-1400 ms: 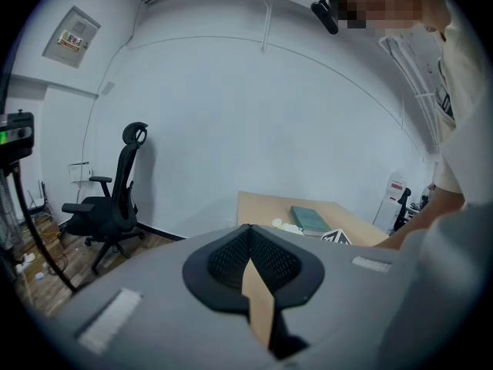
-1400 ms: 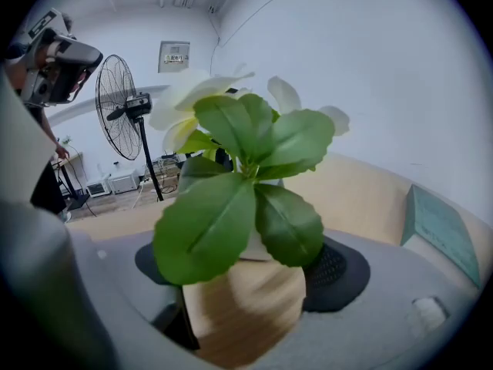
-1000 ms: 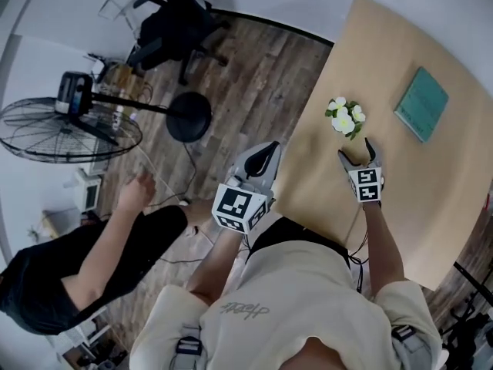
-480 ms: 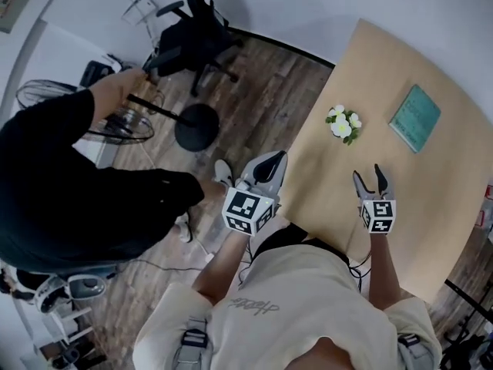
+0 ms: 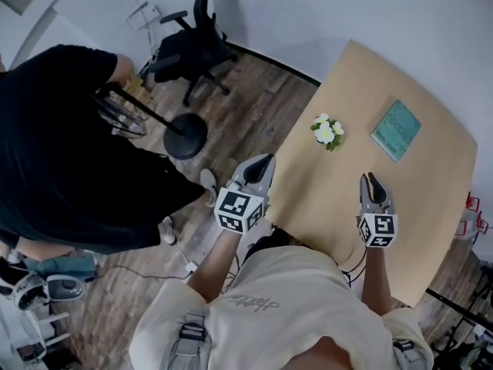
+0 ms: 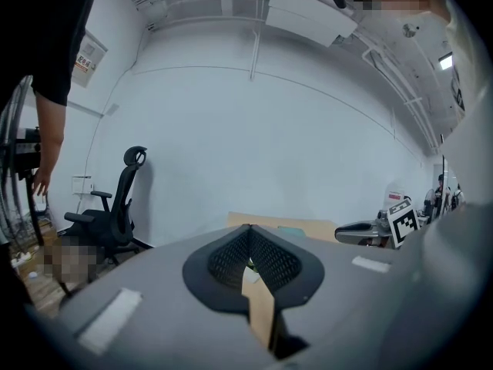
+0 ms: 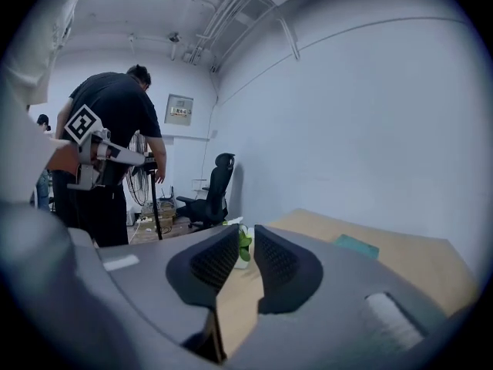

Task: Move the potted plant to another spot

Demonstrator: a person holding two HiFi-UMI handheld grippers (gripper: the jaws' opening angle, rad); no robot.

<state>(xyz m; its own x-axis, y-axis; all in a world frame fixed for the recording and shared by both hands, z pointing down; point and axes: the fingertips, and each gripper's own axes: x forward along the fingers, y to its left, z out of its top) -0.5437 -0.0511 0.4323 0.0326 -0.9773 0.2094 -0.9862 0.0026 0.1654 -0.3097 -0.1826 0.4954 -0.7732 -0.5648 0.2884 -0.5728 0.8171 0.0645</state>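
Note:
The potted plant (image 5: 325, 132), white flowers with green leaves, stands alone on the tan table (image 5: 331, 191) near its left edge. My right gripper (image 5: 372, 182) hovers over the table, well back from the plant, empty. Its jaws are closing, with a narrow gap left. In the right gripper view the plant (image 7: 244, 245) shows far off through that gap (image 7: 246, 233). My left gripper (image 5: 258, 172) hangs beyond the table's left edge over the floor, empty. In the left gripper view its jaw tips meet (image 6: 250, 228).
A teal book (image 5: 396, 129) lies on the table right of the plant. A person in black (image 5: 62, 145) stands at the left beside a fan stand (image 5: 185, 136). An office chair (image 5: 189, 52) stands by the far wall.
My right gripper has drawn back from the plant and risen, its jaws narrowing with nothing in them. The plant stays on the table. The person in black has stood up by the fan.

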